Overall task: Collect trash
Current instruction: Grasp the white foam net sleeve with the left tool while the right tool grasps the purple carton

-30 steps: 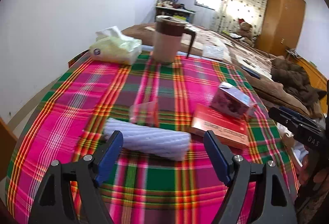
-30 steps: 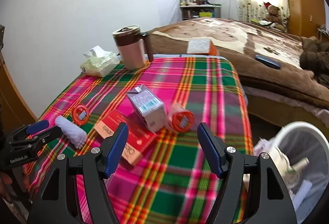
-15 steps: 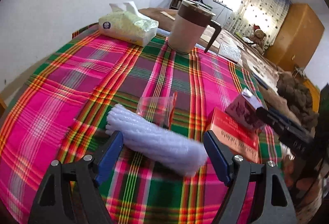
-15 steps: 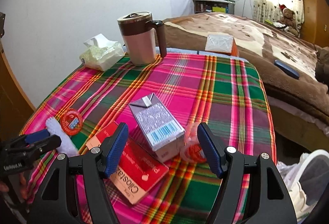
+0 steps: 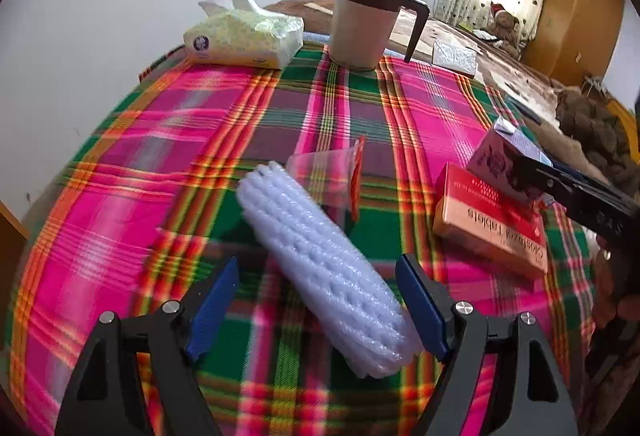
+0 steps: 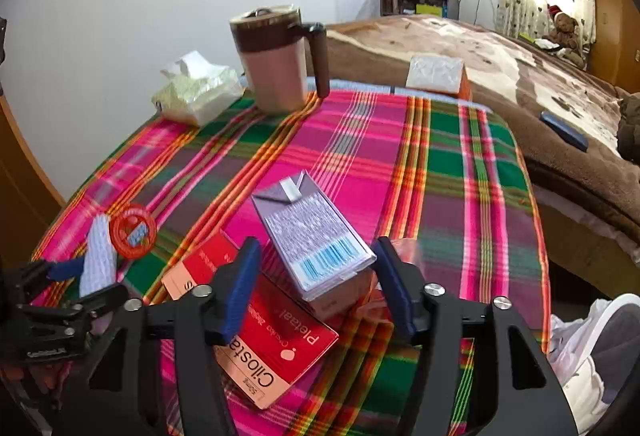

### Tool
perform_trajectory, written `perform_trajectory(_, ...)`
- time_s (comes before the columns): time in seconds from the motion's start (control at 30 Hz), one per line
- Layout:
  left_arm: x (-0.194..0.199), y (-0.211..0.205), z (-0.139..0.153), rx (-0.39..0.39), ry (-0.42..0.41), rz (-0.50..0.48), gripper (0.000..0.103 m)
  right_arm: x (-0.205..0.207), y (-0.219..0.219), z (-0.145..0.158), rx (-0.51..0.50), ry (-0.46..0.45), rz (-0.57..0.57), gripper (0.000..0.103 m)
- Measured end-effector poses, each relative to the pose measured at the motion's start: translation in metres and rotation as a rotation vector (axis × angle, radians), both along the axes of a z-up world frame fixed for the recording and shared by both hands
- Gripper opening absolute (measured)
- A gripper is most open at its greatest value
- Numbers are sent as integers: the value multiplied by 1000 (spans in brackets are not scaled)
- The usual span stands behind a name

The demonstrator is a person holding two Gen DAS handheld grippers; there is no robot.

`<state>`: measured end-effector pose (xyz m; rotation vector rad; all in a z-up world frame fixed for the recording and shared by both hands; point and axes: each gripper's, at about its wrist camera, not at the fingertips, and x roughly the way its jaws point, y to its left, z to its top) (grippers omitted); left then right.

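Two grippers are seen over a tabletop (image 5: pixel 192 140) covered with a pink, green and orange plaid cloth. The left gripper (image 5: pixel 318 302) is held wide open around a white foam net sleeve (image 5: pixel 324 268), which lies slanted on the cloth between the blue pads; neither pad is seen pressing on it. Just behind the sleeve, a clear plastic cup with a red lid (image 5: pixel 332 176) is lying on its side.

The right gripper (image 6: pixel 316 286) is closing, and a small lilac carton (image 6: pixel 316 240) with a blue barcode is framed between its pads, with a gap visible on both sides. The carton rests partly on a flat red box (image 6: pixel 276 348). Close beside the right pad, something clear and reddish (image 6: pixel 406 250) can be made out, blurred and partly hidden. At the lower right of the right wrist view, a white bin (image 6: pixel 600 340) with a liner is seen beside the tabletop.

At the far edge of the cloth, a pack of tissues (image 5: pixel 244 32) and a lidded mug with a dark handle (image 5: pixel 368 24) are standing next to each other. Beyond them, a bed with a brown blanket (image 6: pixel 500 76) is visible.
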<state>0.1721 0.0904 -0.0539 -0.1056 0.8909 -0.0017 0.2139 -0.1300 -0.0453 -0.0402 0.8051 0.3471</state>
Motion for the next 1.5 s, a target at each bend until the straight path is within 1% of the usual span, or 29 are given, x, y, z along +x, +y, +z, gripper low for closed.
perform_trajectory(0.07, -3, 3, 0, 17, 2, -4, 80, -1, 0, -1, 3, 6, 0, 54)
perform_trajectory(0.1, -5, 6, 0, 9, 6, 0, 75, -1, 0, -1, 8, 8, -1, 53)
perform_trajectory(0.13, -6, 9, 0, -1, 8, 3, 73, -1, 0, -2, 13, 11, -2, 48)
perform_trajectory(0.17, -6, 11, 0, -5, 6, 7, 71, -2, 0, -1, 18, 15, -1, 45)
perform_trajectory(0.2, -6, 13, 0, -7, 4, 10, 64, -3, 1, -2, 21, 17, 0, 45)
perform_trajectory(0.33, -8, 18, -1, -32, 2, 13, 49, -4, 2, -3, 20, 16, 1, 45)
perform_trajectory(0.37, -8, 19, 0, -39, -2, 11, 43, -4, 2, -3, 24, 18, 1, 45)
perform_trajectory(0.4, -9, 21, 0, -49, -4, 13, 41, -4, 2, -3, 25, 19, -1, 45)
perform_trajectory(0.53, -8, 22, 0, -58, -9, 17, 37, -4, 2, -3, 24, 18, -2, 45)
perform_trajectory(0.6, -8, 22, 1, -60, -16, 16, 34, -4, 2, -3, 26, 19, -6, 45)
perform_trajectory(0.83, -15, 22, 9, -62, -57, 18, 33, -9, 1, -1, 35, -1, -18, 45)
perform_trajectory(1.13, -23, 12, 24, -65, -95, -10, 33, -21, -5, 11, 52, -45, -34, 45)
perform_trajectory(1.5, -30, -18, 46, -69, -145, -87, 33, -42, -27, 23, 106, -83, -76, 44)
